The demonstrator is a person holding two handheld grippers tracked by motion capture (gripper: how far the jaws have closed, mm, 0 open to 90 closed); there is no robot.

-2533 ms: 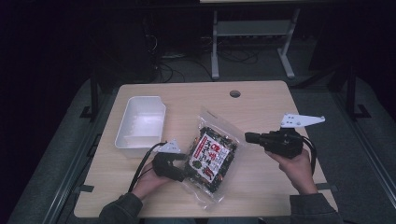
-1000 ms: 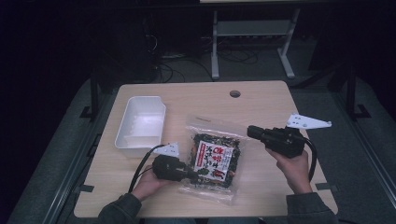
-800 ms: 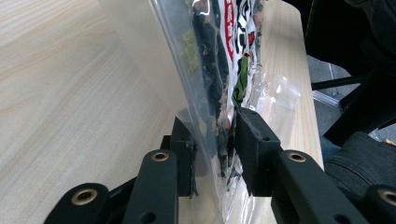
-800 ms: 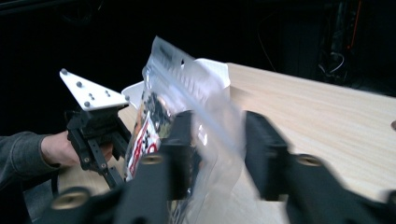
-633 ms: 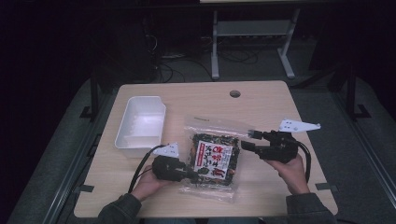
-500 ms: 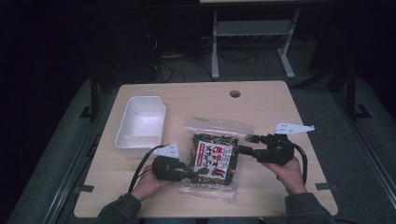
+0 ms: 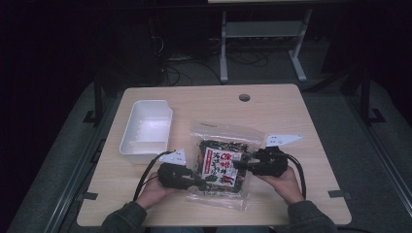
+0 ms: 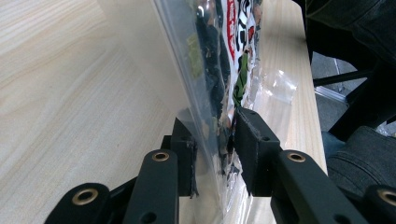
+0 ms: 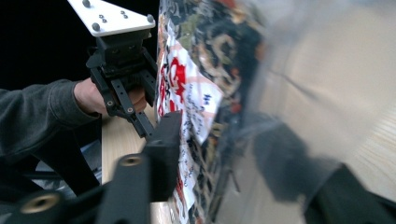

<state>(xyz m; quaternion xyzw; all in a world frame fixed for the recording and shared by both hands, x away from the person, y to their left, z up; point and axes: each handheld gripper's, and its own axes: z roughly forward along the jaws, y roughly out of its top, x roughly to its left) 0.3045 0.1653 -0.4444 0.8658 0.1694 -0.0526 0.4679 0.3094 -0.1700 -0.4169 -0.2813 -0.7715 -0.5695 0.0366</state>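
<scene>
A clear bag of dark snack with a red and white label (image 7: pixel 221 167) lies flat on the wooden table (image 7: pixel 291 111). My left gripper (image 7: pixel 203 182) is shut on its left edge; in the left gripper view the pads (image 8: pixel 252 144) pinch the film and contents of the bag (image 8: pixel 219 56). My right gripper (image 7: pixel 241 164) sits at the bag's right edge. Its jaws have just been closing and straddle the bag (image 9: pixel 205 70), one on the label, the other blurred behind the film. A visible gap remains, so the right gripper (image 9: pixel 224 154) is open.
A white empty tray (image 7: pixel 145 128) stands at the table's left, behind the left hand. A cable hole (image 7: pixel 244 97) is near the far edge. The person's left hand (image 9: pixel 93 95) shows across the bag in the right gripper view.
The right gripper has come down and leftward from the air onto the bag's right edge, with its jaws opened around it. The left gripper has kept its grip and stayed still.
</scene>
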